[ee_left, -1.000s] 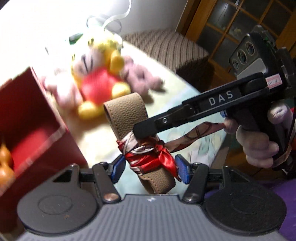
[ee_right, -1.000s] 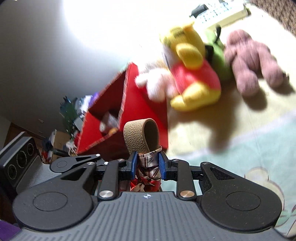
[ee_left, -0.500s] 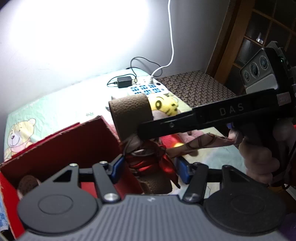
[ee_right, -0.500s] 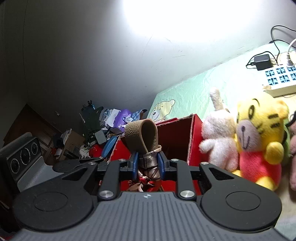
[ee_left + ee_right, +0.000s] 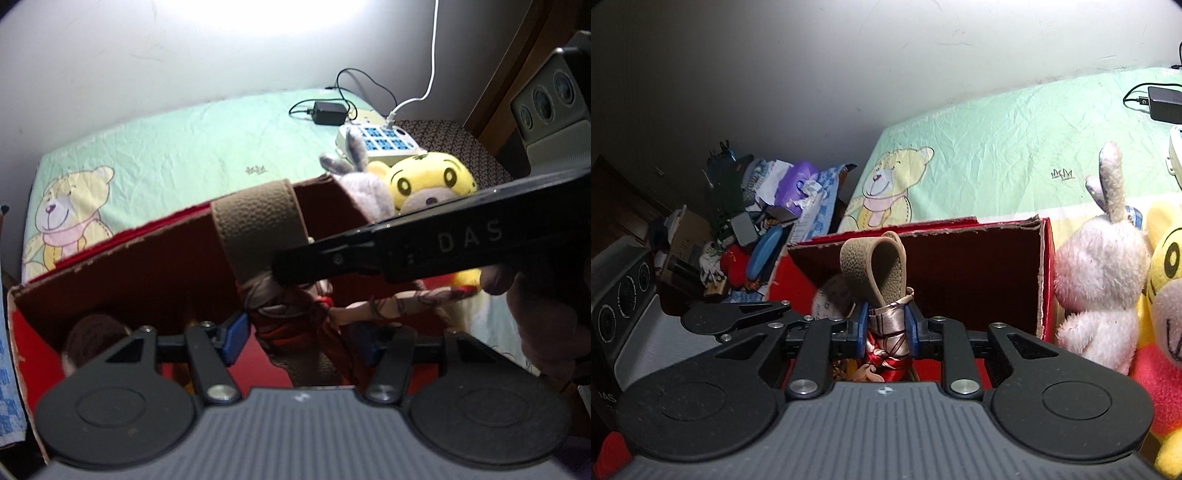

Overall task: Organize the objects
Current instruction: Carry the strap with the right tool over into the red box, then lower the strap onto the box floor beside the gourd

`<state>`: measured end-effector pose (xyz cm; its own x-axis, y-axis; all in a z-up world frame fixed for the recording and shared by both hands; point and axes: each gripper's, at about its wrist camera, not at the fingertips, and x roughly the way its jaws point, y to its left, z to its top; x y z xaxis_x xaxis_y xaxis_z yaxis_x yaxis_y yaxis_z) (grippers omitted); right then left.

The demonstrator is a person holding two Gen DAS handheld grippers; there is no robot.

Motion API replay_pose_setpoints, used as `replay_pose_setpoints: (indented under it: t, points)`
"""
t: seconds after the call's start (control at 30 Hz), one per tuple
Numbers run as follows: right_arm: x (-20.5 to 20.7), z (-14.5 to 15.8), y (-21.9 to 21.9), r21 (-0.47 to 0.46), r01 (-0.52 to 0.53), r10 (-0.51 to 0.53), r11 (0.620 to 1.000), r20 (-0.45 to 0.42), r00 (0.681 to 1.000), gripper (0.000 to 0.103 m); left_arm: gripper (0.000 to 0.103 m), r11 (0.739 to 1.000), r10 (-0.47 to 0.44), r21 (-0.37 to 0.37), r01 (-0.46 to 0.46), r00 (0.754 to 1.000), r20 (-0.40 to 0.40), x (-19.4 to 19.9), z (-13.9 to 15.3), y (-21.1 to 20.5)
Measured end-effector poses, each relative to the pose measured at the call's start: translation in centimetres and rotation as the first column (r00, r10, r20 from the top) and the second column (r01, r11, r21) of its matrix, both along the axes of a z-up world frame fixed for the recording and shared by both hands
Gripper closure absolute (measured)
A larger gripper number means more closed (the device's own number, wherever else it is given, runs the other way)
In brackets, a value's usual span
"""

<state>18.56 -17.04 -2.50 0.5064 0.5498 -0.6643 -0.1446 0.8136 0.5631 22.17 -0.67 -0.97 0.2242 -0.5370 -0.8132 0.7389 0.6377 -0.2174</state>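
Observation:
A brown leather strap (image 5: 258,225) with a red patterned scarf (image 5: 291,317) knotted round it hangs over the open red box (image 5: 110,258). My left gripper (image 5: 301,343) is shut on the scarf knot, its blue pads at either side. My right gripper (image 5: 884,328) is shut on the scarf-wrapped strap (image 5: 875,266) just under its loop. In the left wrist view the right gripper's black finger (image 5: 406,251) reaches in from the right and crosses the strap. The box (image 5: 960,229) lies directly beneath, with a brown plush (image 5: 92,332) inside it.
A white rabbit plush (image 5: 1100,266) and a yellow tiger plush (image 5: 1167,266) lean against the box's right side. A power strip (image 5: 380,136) and a black adapter (image 5: 328,112) lie at the back of the green bear-print sheet (image 5: 166,155). Clutter (image 5: 757,206) is piled left of the box.
Both grippers carried the strap and scarf from beside the plush toys to above the red box. The box moved from the left edge of both views to their middle.

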Motion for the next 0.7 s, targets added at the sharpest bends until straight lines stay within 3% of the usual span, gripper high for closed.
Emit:
replay_pose_setpoints:
  t: [0.43,0.7]
  points:
    - [1.8,-4.0,3.6,-0.14,-0.027,0.004,0.99,-0.163,0.987,0.08,0.043,0.994,0.011,0.11,0.006,0.987,-0.158,2.1,-5.6,0.2]
    - [2.5,-5.5,4.0,-0.136,-0.012,-0.018,0.991,-0.218,0.976,0.08,0.043,0.982,0.056,0.186,-0.018,0.978,-0.203,2.9,-6.7,-0.2]
